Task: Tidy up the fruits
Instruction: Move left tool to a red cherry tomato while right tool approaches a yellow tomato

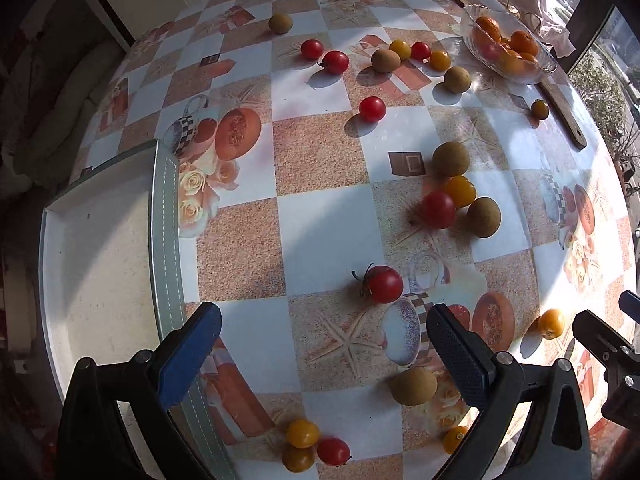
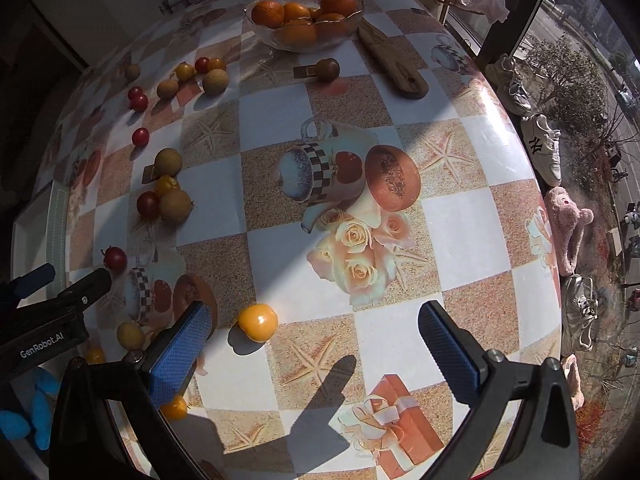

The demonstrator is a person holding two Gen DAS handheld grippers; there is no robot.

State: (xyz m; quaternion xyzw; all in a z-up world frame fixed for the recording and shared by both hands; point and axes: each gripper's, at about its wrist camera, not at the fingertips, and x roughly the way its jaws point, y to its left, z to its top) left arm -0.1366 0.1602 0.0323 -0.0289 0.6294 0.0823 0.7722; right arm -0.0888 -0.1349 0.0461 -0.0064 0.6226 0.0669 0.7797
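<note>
Left gripper (image 1: 320,344), right gripper (image 2: 314,344): both gaping wide, carrying nothing. We are hovering over table (image 1: 320,216), fruit scattered; tray (image 1: 100,256) waiting at left. Judging pick stage: next, we are closing on yellow tomato (image 2: 259,322) near right gripper's left finger.

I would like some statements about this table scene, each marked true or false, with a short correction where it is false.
1. The clear glass bowl holds oranges. True.
2. The left gripper is shut on a red cherry tomato. False: its blue-padded fingers are spread apart and hold nothing; the stemmed red tomato lies on the table ahead of them.
3. The white tray with a grey stitched rim has no fruit on its visible part. True.
4. The right gripper holds the yellow cherry tomato. False: it is open, and the tomato rests on the checked tablecloth.
5. The long wooden board lies beside the bowl. True.
</note>
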